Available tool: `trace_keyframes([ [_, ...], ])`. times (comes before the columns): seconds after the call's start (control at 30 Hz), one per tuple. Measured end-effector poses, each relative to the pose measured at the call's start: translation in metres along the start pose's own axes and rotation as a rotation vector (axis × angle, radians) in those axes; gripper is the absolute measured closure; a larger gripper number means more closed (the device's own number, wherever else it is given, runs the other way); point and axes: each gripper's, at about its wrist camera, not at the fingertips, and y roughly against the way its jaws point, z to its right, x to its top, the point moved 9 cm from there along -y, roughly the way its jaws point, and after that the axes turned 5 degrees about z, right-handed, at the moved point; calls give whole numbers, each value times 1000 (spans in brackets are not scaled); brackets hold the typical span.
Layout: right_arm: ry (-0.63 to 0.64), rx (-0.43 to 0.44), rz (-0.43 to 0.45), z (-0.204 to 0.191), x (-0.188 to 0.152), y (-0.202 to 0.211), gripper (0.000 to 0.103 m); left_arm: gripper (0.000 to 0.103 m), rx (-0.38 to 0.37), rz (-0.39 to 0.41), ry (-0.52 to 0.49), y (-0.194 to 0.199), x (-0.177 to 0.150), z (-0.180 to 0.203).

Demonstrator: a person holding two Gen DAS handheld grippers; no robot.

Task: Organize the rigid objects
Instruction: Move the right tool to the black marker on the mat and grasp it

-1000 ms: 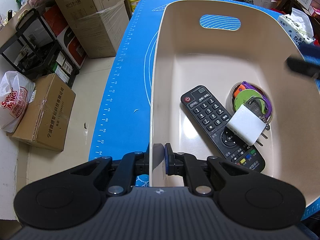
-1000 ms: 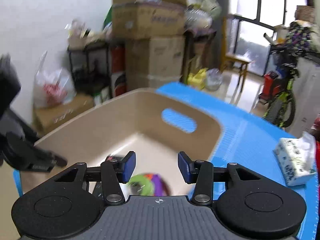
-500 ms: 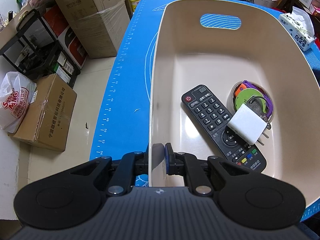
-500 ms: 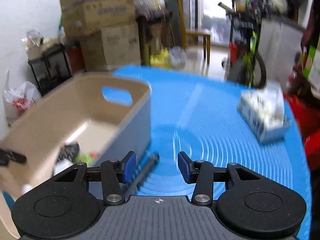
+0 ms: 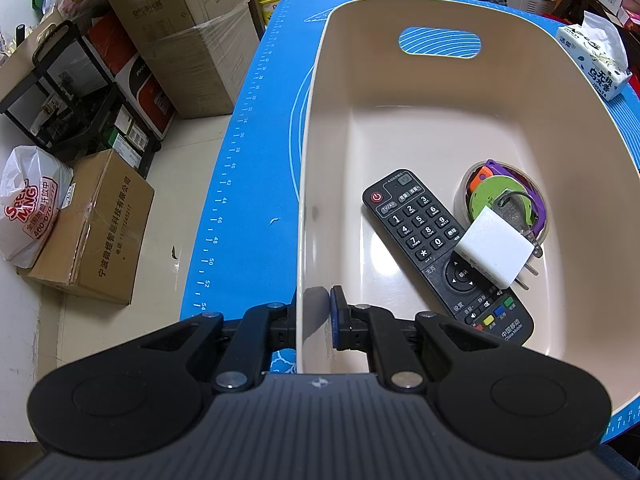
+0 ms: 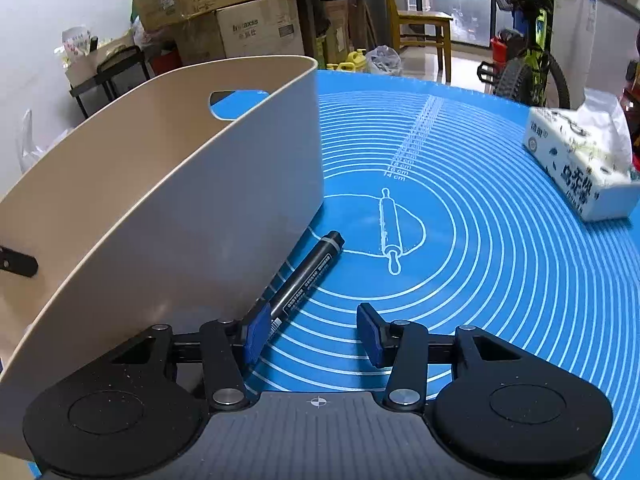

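Note:
My left gripper (image 5: 314,320) is shut on the near-left wall of a beige bin (image 5: 440,128) standing on the blue mat. Inside the bin lie a black remote (image 5: 424,236), a white plug adapter (image 5: 494,246) and a round clear case with purple, green and orange parts (image 5: 496,196). In the right wrist view the bin's outer wall (image 6: 180,220) stands at left. A black marker (image 6: 308,276) lies on the mat against the bin's base. My right gripper (image 6: 312,334) is open and empty just above the mat, its left finger beside the marker's near end.
A tissue pack (image 6: 580,168) lies at the mat's far right and shows in the left wrist view (image 5: 596,64). Cardboard boxes (image 5: 180,40), a black rack (image 5: 72,92) and a plastic bag (image 5: 28,208) stand on the floor left of the table. A bicycle (image 6: 524,52) stands beyond.
My right gripper has swung from above the bin down to the mat at the bin's right side, close to the black marker. My left gripper has kept its hold on the bin wall.

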Motion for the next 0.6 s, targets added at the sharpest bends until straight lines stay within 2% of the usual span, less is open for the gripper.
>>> trace_keyframes([
  [0.13, -12, 6, -6, 4, 3, -2, 42, 90, 0, 1, 1, 1, 0, 0],
  [0.33, 109, -124, -83, 8, 0, 1, 42, 90, 0, 0, 0, 1, 1, 1],
  [0.47, -40, -35, -41, 11, 8, 5, 42, 90, 1, -1, 0, 2, 1, 1],
  [0.53, -60, -2, -29, 7, 13, 1, 42, 90, 1, -1, -1, 2, 1, 1],
  [0.6, -43, -4, -27, 5, 15, -5, 44, 90, 0, -2, -1, 2, 2, 0],
])
